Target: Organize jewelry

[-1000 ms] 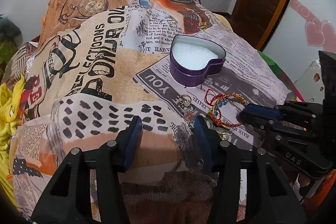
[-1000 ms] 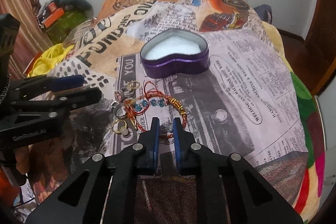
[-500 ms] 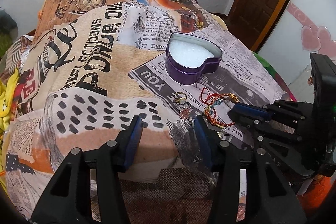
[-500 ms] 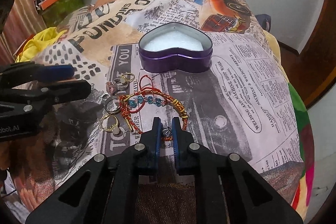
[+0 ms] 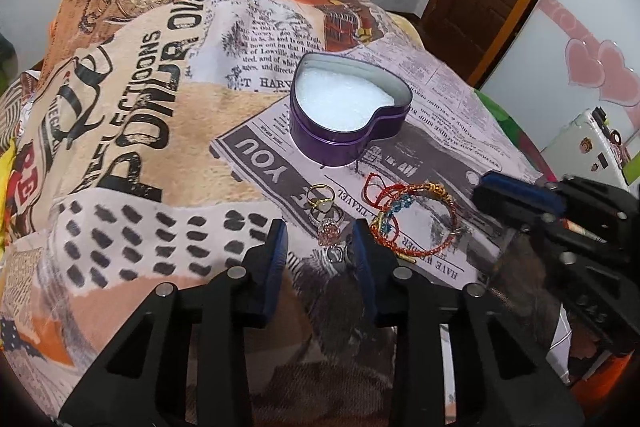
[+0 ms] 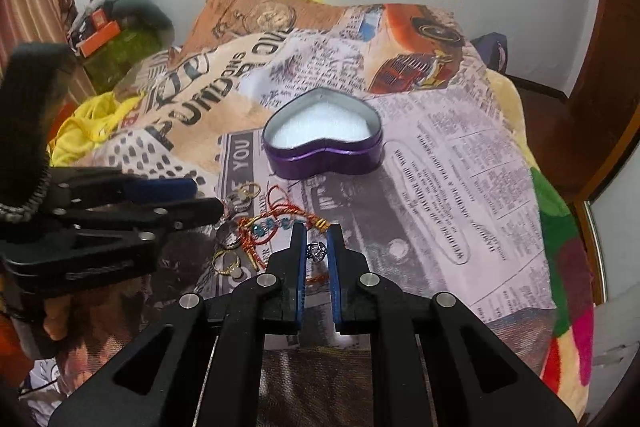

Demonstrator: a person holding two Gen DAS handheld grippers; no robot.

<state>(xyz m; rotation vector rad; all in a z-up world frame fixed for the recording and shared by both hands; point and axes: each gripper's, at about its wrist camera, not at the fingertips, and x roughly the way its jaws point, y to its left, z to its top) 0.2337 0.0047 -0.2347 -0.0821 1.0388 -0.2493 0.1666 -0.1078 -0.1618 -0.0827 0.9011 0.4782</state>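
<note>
Fleece printed with newspaper clippings covers the bed (image 5: 132, 131), and everything for the task sits on its near right part. Largest of the task's things is the purple heart-shaped tin (image 5: 349, 115), lid off, white padding showing, with nothing in it yet; it stands farther from the near edge than the jewelry does.

Next in size, the left gripper (image 5: 318, 247) hangs low over the near edge with its jaws spread wide and nothing between them. The right gripper (image 6: 317, 245) has its jaws drawn close around a small silver ring (image 6: 316, 251), which sits between the blue pads; it looks pinched, and whether it is clear of the blanket is hard to tell.

A red and gold beaded bracelet (image 5: 416, 215) lies in loose loops just short of the tin. Beside it, toward the left gripper, are a gold ring (image 5: 320, 195), a pink-stone ring (image 5: 329, 227) and another silver piece, too small to make out.

From the right gripper the tin lies straight ahead and slightly left, beyond the bracelet. That hand already has the ring, so the carry is probably its job: lift over the bracelet, then let go above the padding.
</note>
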